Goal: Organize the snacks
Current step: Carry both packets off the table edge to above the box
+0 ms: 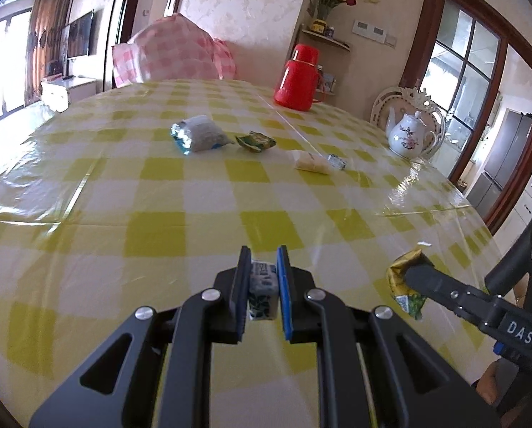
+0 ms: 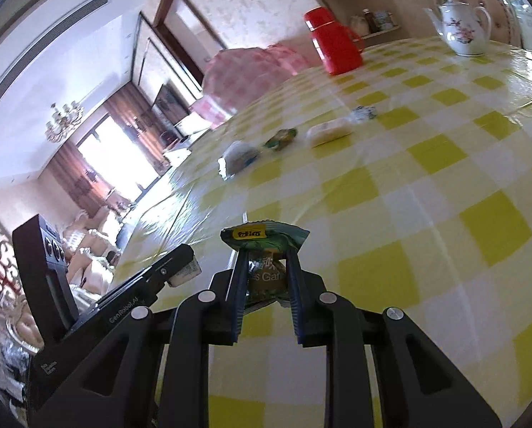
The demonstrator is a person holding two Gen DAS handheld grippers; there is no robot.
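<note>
Your left tool (image 1: 262,281) clamps a small white packet (image 1: 263,294), your right tool (image 2: 266,271) a green snack (image 2: 266,249), over the desk (image 1: 301,221); either crinkly wrapper may slip before joining the row at 12 o'clock.

The green snack packet (image 2: 266,267) is half hidden between the right gripper's (image 2: 264,256) fingers; its print is only partly readable. Far packets (image 2: 239,158) blur in the right wrist view, contents unreadable
</note>
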